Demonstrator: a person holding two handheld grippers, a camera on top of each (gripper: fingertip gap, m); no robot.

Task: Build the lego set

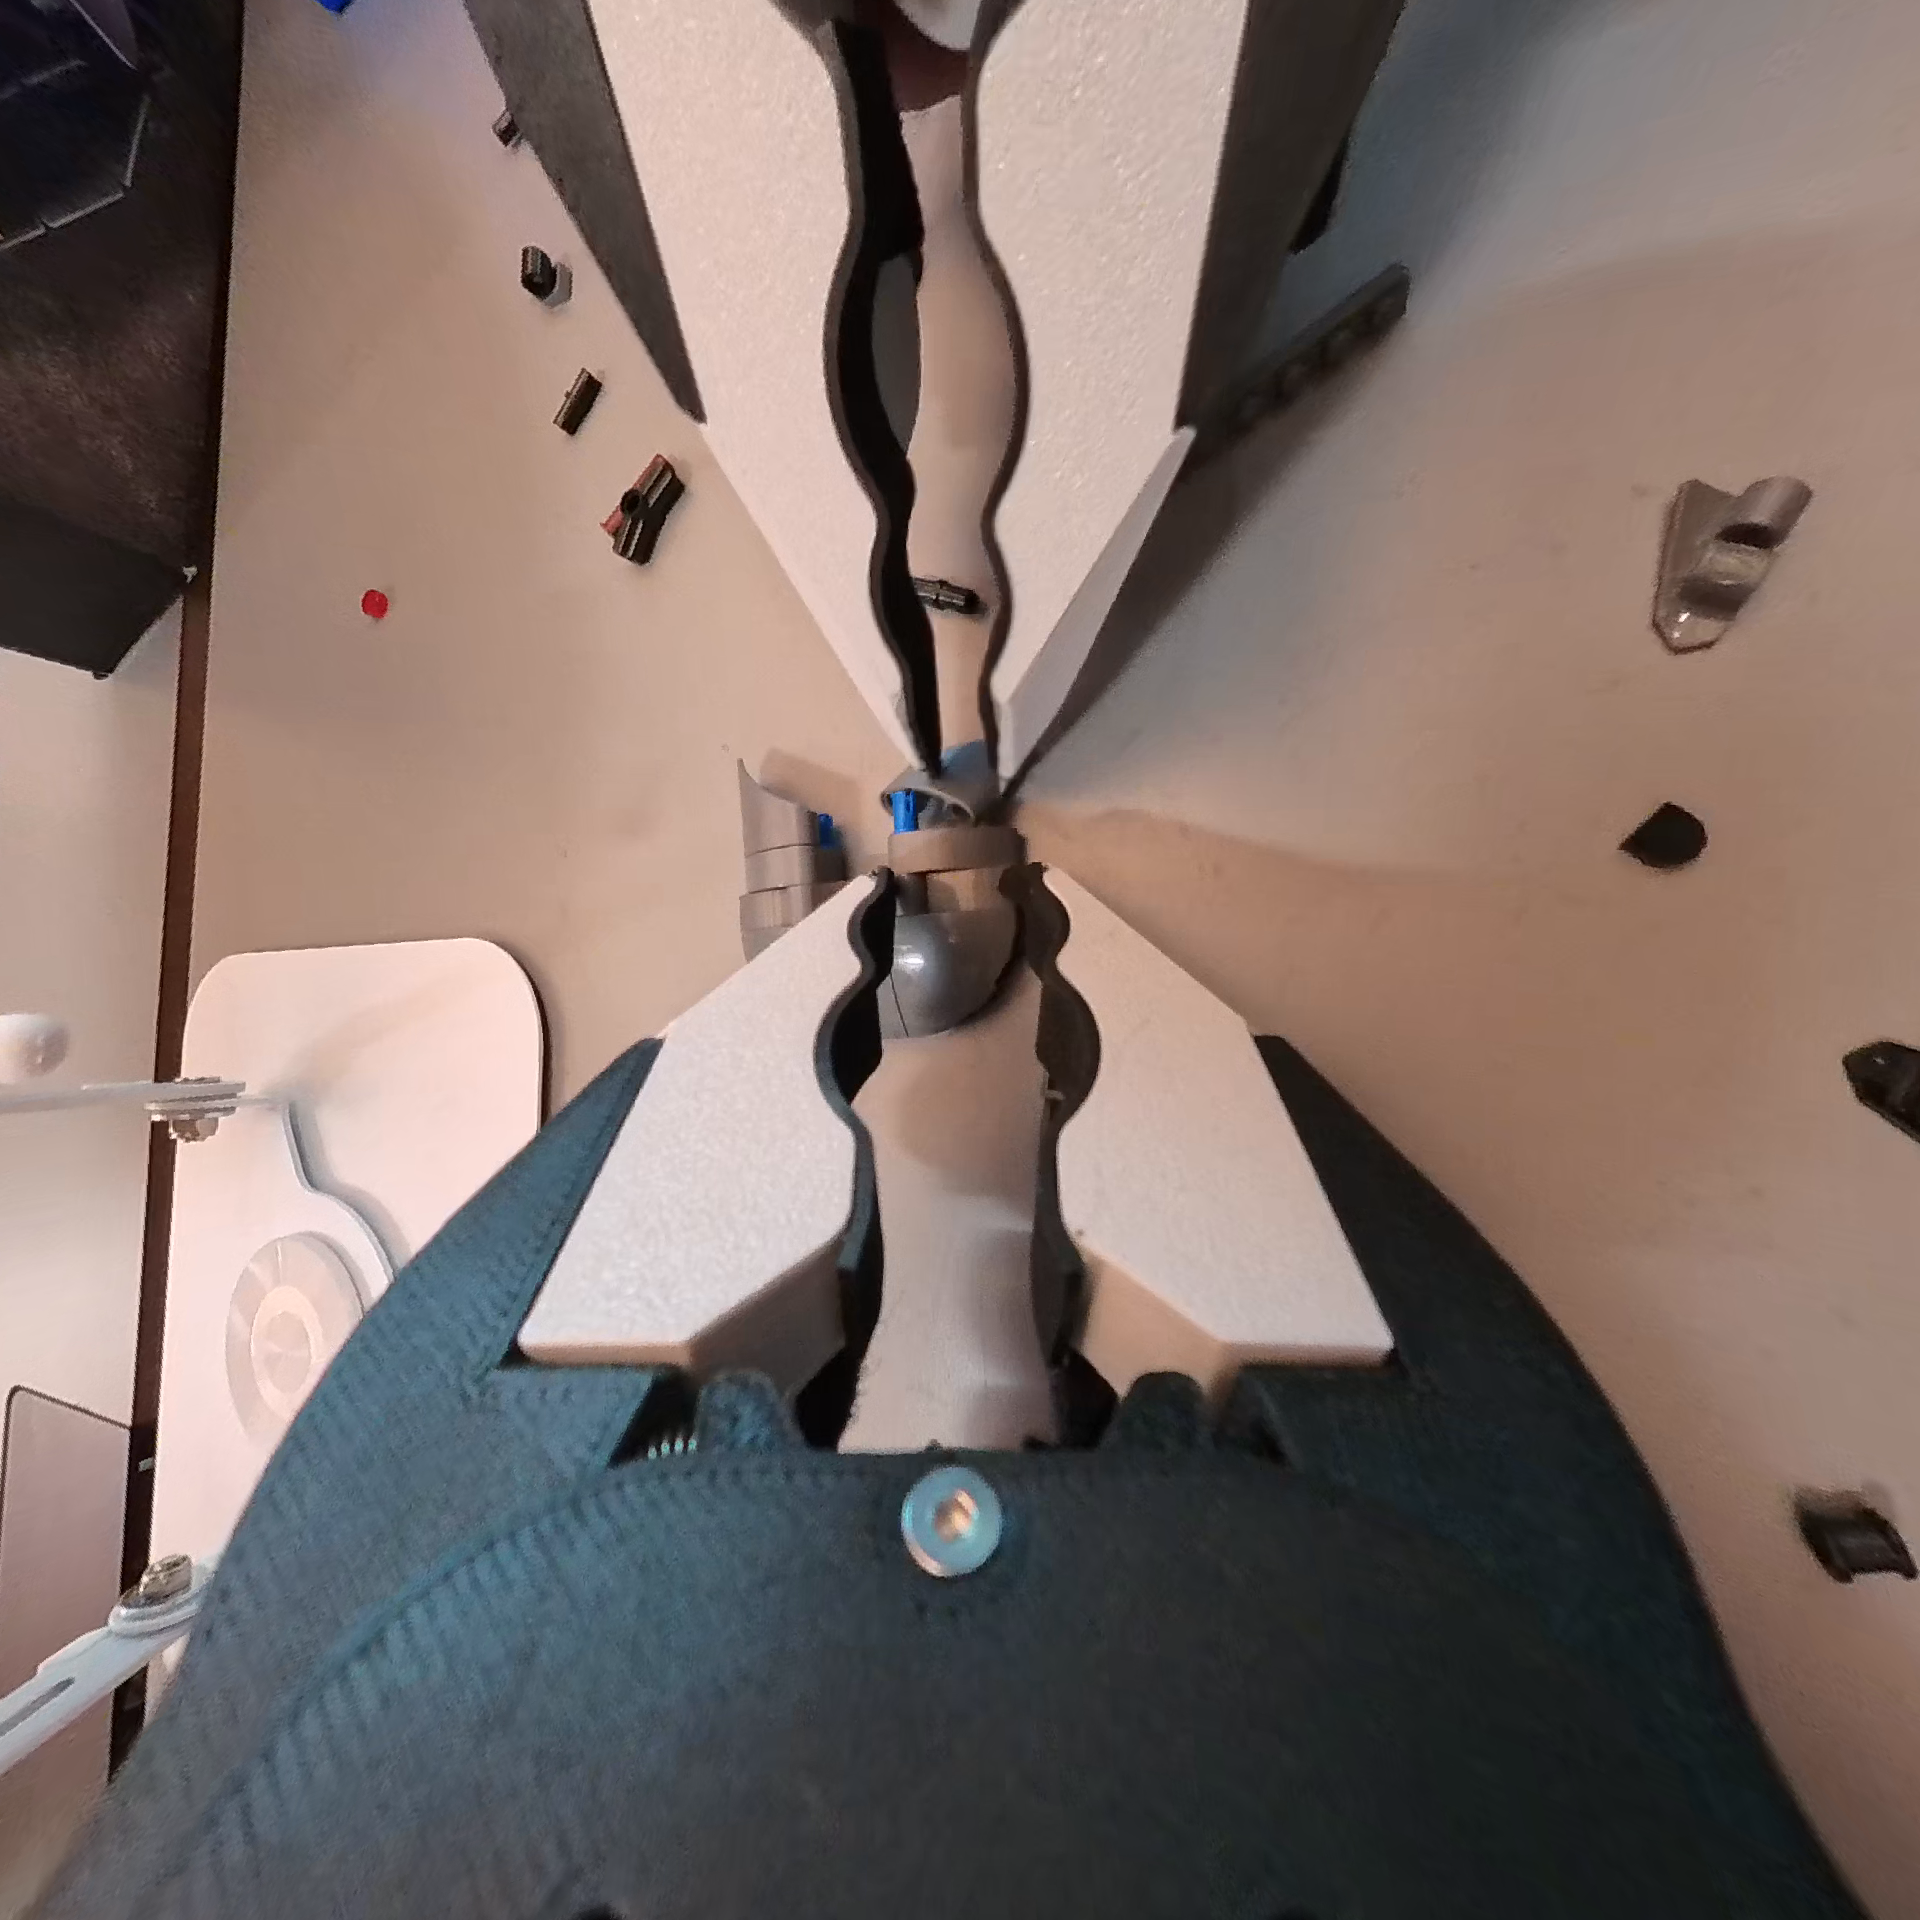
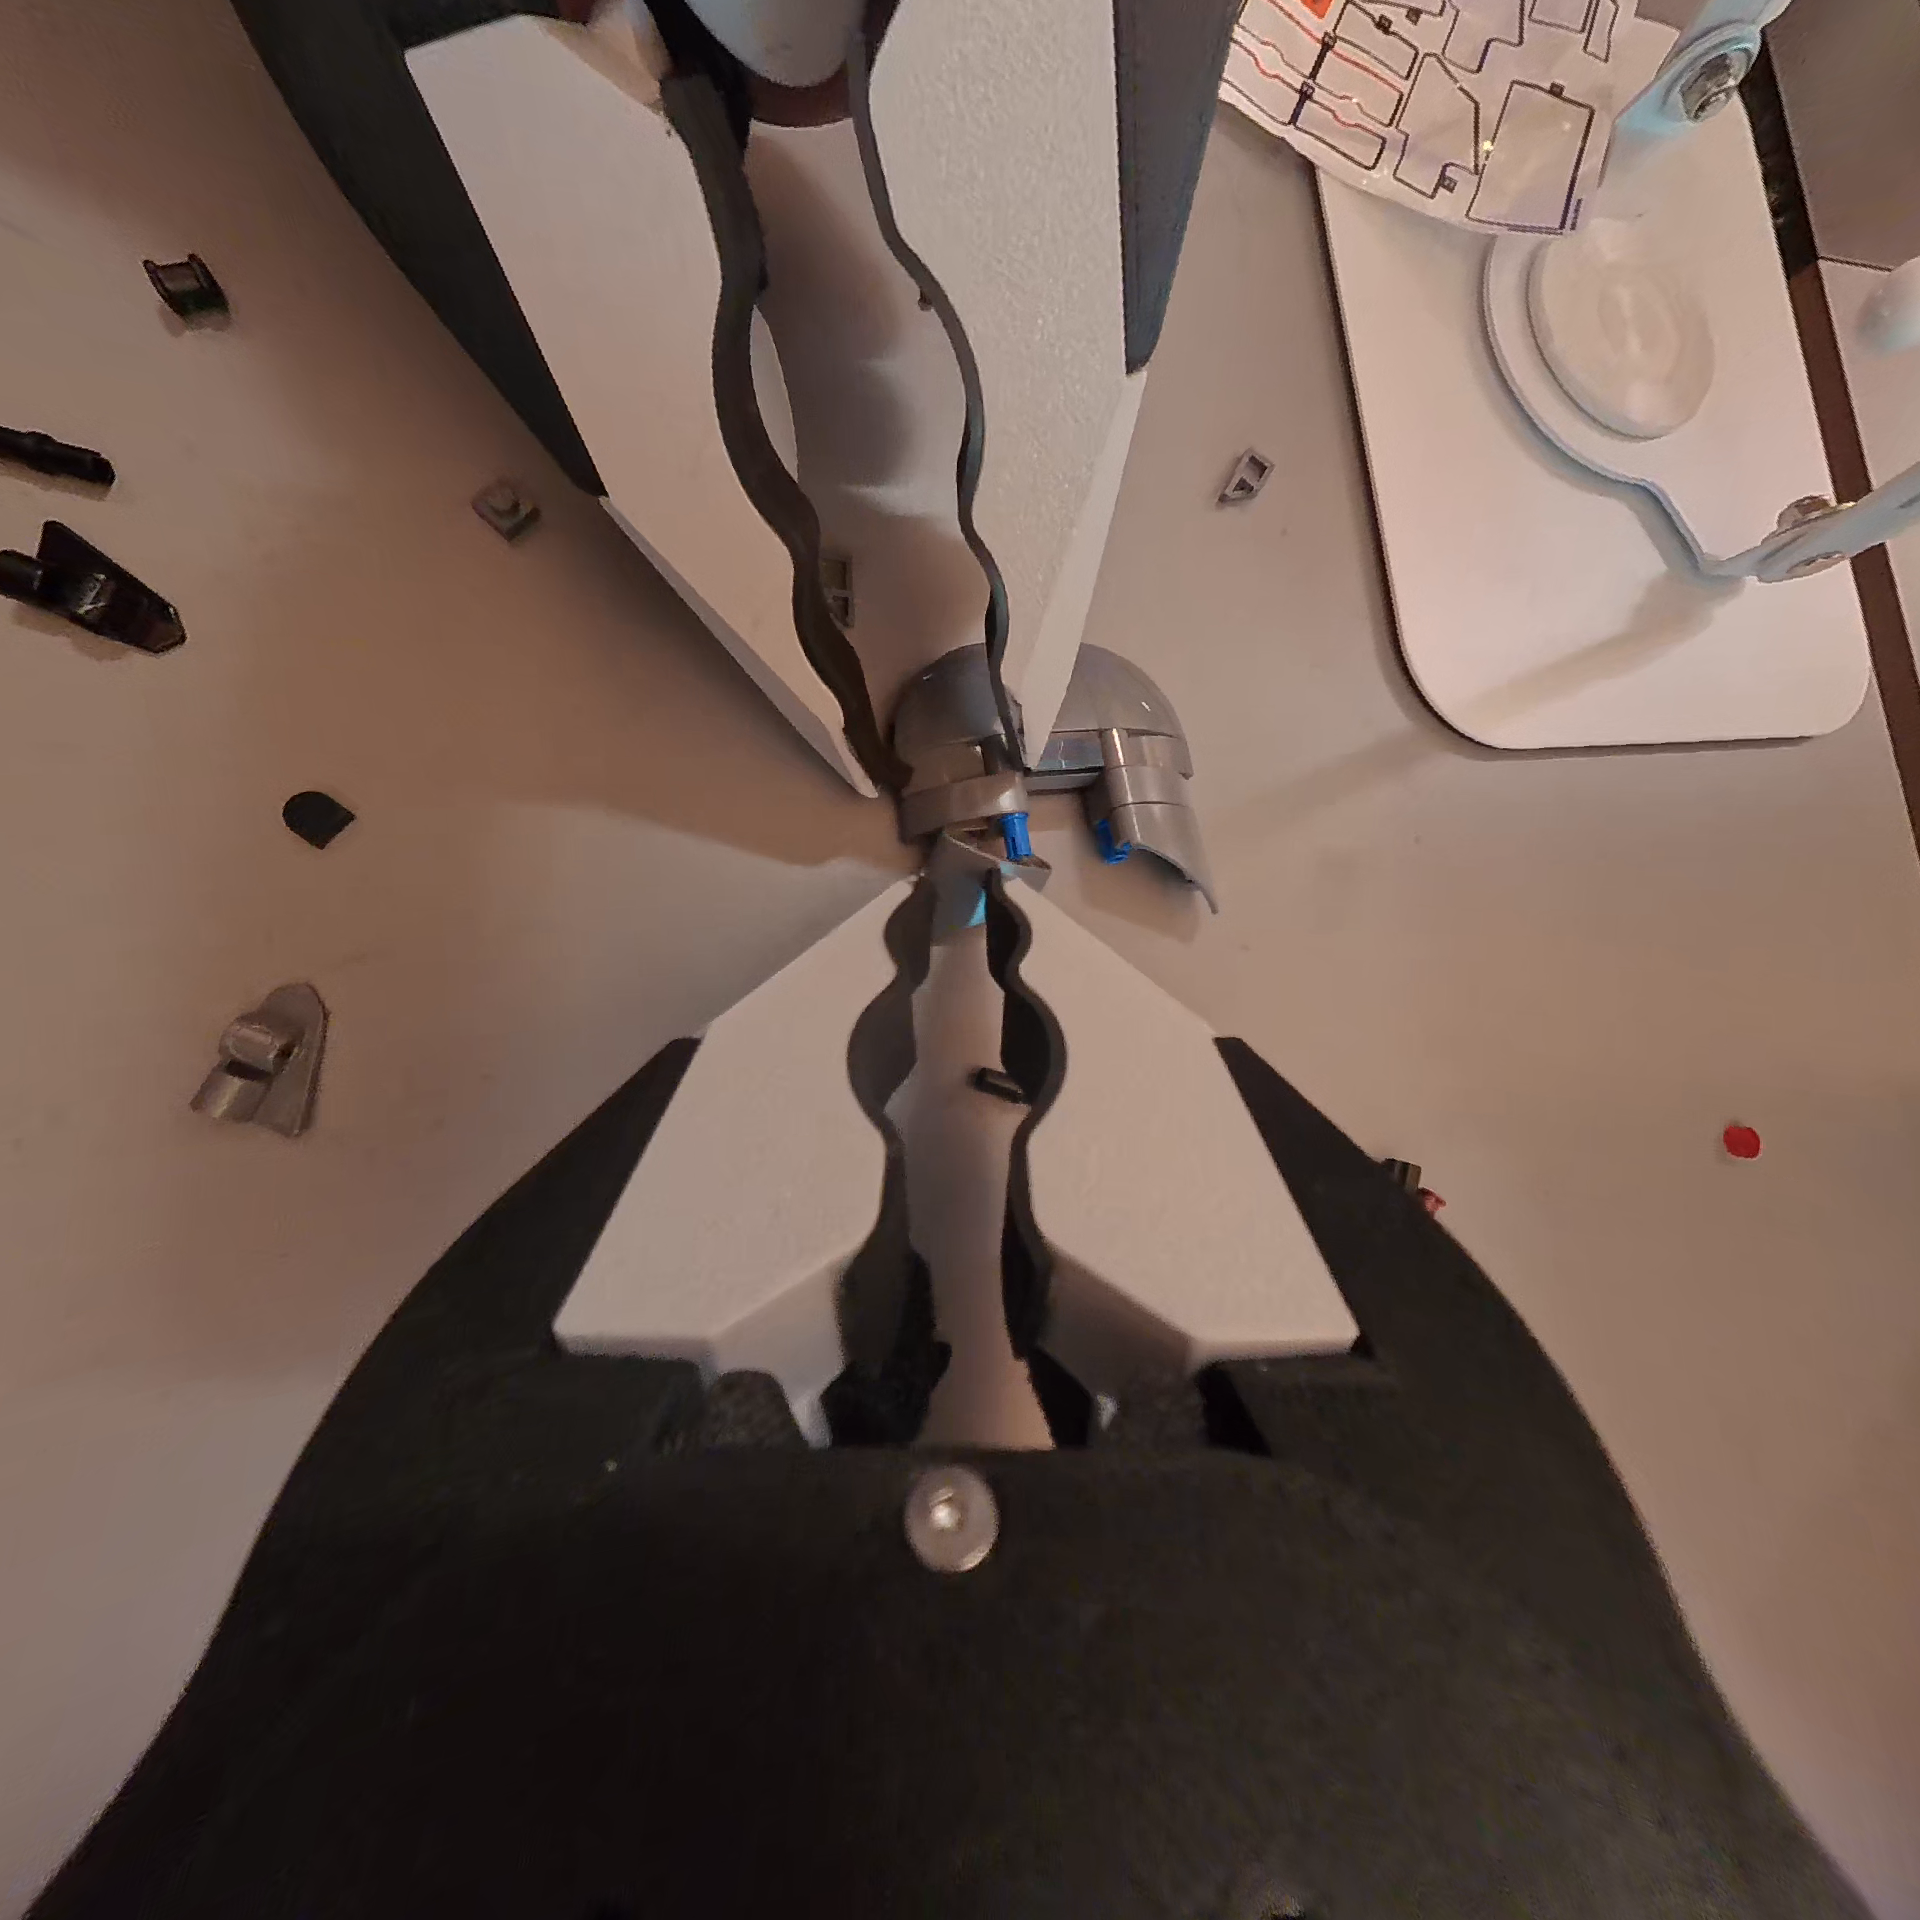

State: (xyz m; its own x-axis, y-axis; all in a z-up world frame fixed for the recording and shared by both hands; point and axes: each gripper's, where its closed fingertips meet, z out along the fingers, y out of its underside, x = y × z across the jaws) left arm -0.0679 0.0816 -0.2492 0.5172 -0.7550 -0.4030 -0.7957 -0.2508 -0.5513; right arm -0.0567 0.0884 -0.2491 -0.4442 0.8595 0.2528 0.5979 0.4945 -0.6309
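Note:
My left gripper (image 1: 956,881) is shut on a grey domed lego assembly (image 1: 940,966), which also shows in the right wrist view (image 2: 940,717). My right gripper (image 2: 964,883) faces it tip to tip and is shut on a small grey curved piece (image 2: 982,857). That piece touches the assembly's lower end by a blue pin (image 2: 1010,828). In the left wrist view the right gripper (image 1: 961,767) comes down from the top. A second grey domed assembly (image 2: 1138,769) with a blue pin lies on the table beside them; it also shows in the left wrist view (image 1: 774,862).
Loose black pieces lie on the table (image 1: 644,509) (image 1: 1662,834) (image 2: 94,592) (image 2: 317,818). A silver shell piece (image 2: 265,1060) and small grey pieces (image 2: 506,511) lie apart. A white stand base (image 2: 1558,520), a printed bag (image 2: 1455,104) and a red dot (image 2: 1742,1141) are to the side. My two grippers' fingertips are within a few centimetres of each other. Both grippers' tips are roughly 20 centimeters from the red dot (image 2: 1742,1141). It turns up in the left wrist view (image 1: 374,605) as well.

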